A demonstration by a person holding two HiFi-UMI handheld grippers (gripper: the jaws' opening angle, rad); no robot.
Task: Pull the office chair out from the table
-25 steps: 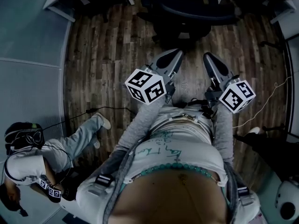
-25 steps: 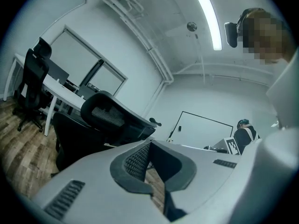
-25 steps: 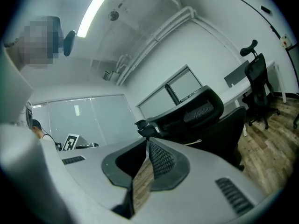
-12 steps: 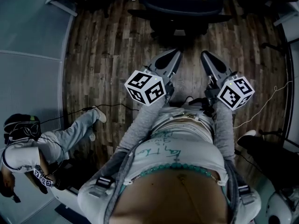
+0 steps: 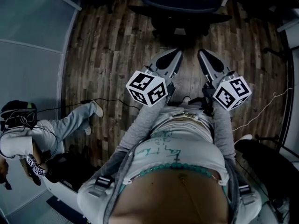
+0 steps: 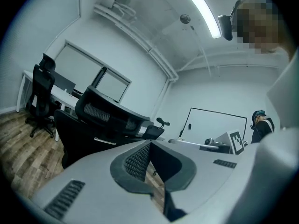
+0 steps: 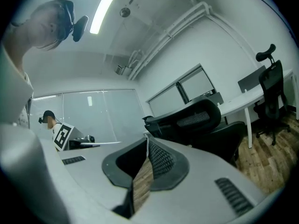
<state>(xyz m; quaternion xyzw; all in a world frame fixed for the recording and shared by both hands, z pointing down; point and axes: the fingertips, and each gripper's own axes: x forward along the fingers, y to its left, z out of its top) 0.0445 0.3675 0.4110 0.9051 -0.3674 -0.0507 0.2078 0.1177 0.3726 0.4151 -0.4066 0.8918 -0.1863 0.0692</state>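
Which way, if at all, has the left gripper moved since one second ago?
Yes, slightly: left gripper has backed away from the office chair, leaving more wooden floor between them.

1. Person's wearing a white T-shirt (image 5: 187, 146) with green scribbly print and grey long sleeves (image 5: 139, 125).
2. Teal bead necklace (image 5: 175, 168), black buckles (image 5: 103, 181) on the shoulder straps.
3. Left gripper (image 5: 178, 53) and right gripper (image 5: 202, 53): grey shells, dark ribbed pads, each with a black-and-white marker cube (image 5: 146, 87).

Head downward — gripper views toward office chair (image 5: 181, 4)
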